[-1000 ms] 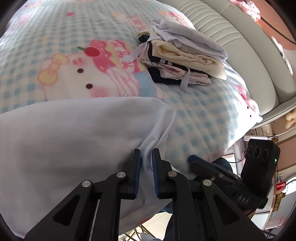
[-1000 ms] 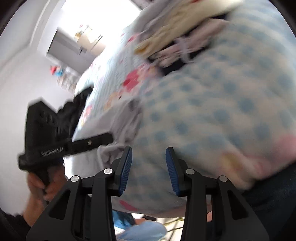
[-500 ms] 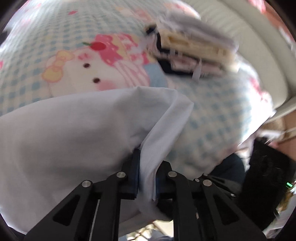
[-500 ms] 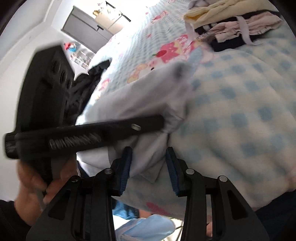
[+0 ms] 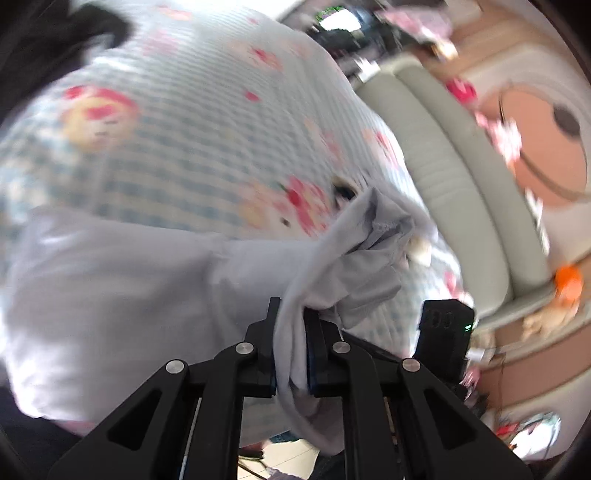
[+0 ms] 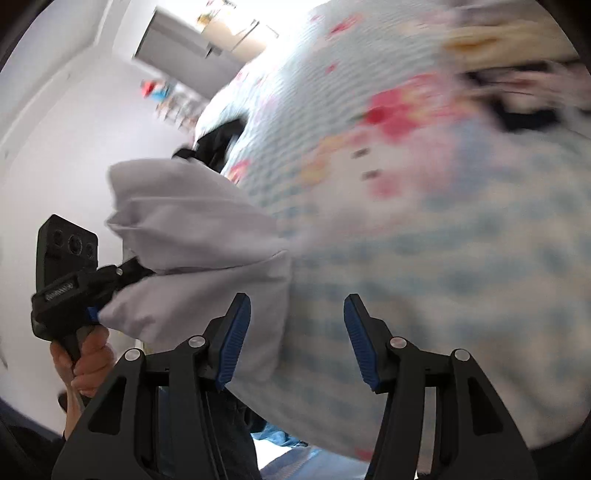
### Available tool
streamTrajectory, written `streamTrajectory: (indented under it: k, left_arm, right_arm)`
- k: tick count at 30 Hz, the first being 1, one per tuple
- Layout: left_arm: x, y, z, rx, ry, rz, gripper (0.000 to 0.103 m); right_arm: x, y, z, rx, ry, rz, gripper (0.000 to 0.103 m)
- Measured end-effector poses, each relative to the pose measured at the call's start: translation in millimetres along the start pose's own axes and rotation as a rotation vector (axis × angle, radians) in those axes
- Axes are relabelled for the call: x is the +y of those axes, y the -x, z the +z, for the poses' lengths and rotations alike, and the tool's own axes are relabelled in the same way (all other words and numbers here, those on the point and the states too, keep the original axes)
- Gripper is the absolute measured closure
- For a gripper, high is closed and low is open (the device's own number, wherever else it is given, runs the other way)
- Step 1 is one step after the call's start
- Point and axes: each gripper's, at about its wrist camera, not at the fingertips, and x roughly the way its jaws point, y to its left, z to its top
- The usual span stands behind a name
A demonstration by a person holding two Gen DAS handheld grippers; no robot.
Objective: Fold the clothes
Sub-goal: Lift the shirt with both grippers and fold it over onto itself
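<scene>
1. Left wrist view: nearest the lens, the left gripper (image 5: pixel 290 345) has its fingers (image 5: pixel 266 350) drawn narrow, clamped on a fold of the white garment (image 5: pixel 122 295), which hangs down between them toward 6 o'clock.
2. From the clamp the white garment spreads toward 9 o'clock over the bed's near edge, and a bunched end of it rises toward 1 o'clock.
3. At 3 o'clock from the fingers sits the black body of the right gripper (image 5: pixel 445 332), a green light on it.
4. Beyond lies the checked blanket (image 5: pixel 192 122), pale blue with pink cartoon prints, much blurred.
5. Farthest, at 2 o'clock, runs a cream padded headboard (image 5: pixel 454 173); a dark cloth (image 5: pixel 55 33) shows at 11 o'clock.
6. Right wrist view: the right gripper (image 6: pixel 297 339) has its blue-padded fingers (image 6: pixel 234 339) standing wide, having just been opening; the lower edge of the white garment (image 6: pixel 207 258) hangs just beside the 9 o'clock finger, with no pad pressing on it.
7. At 9 o'clock a hand (image 6: pixel 86 362) grips the handle of the left gripper (image 6: pixel 122 275), its tips buried in the garment.
8. Behind, the checked blanket (image 6: pixel 424 240) fills 12 to 4 o'clock, with a blurred stack of folded clothes (image 6: pixel 509 70) at 1 o'clock.
9. Farthest, at 10 to 11 o'clock, is a white wall (image 6: pixel 74 118).
</scene>
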Motion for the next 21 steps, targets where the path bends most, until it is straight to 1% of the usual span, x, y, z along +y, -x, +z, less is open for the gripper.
streamTrajectory:
  k: [4,5,6,8,9,11,12,14,17,21]
  left_arm:
    - [53.3,34.1,0.7,-0.060,0.105,0.050,0.091]
    - [65.7,39.1,-1.1,-0.066,0.135,0.059,0.088]
    - [78.4,42.9,-2.8,-0.065,0.164,0.068,0.083]
    - [95.9,48.0,-8.6,-0.063,0.190,0.087,0.036]
    - [104.4,50.5,-11.5,-0.062,0.202,0.096,0.034]
    - [109.5,54.9,-21.1,-0.075,0.171,0.045,0.034]
    - [109.9,56.7,-23.7,-0.082,0.154,0.036,0.034]
    - [105.7,53.3,-27.2,-0.097,0.107,0.057,0.034]
    - [97.2,41.3,-27.8,-0.078,0.032,0.105,0.034]
    - [101.0,44.2,-32.1,-0.056,0.004,0.116,0.033]
  right_arm:
    - [42.7,-50.5,9.0,0.071,0.065,0.012,0.048]
    - [52.7,-60.7,9.6,0.087,0.077,0.016,0.048]
    - [62.3,-68.1,7.1,0.099,0.092,0.014,0.048]
    - [78.0,-82.2,5.9,0.113,0.120,-0.012,0.042]
    - [85.3,-88.9,5.4,0.120,0.135,-0.027,0.040]
    - [90.8,-93.5,4.6,0.127,0.146,-0.046,0.037]
    - [93.4,-95.8,4.2,0.130,0.150,-0.055,0.035]
    - [94.4,-100.2,4.9,0.137,0.141,-0.082,0.035]
    - [100.6,-99.8,9.7,0.136,0.128,-0.086,0.035]
    - [108.8,-79.8,10.3,0.106,0.145,-0.079,0.035]
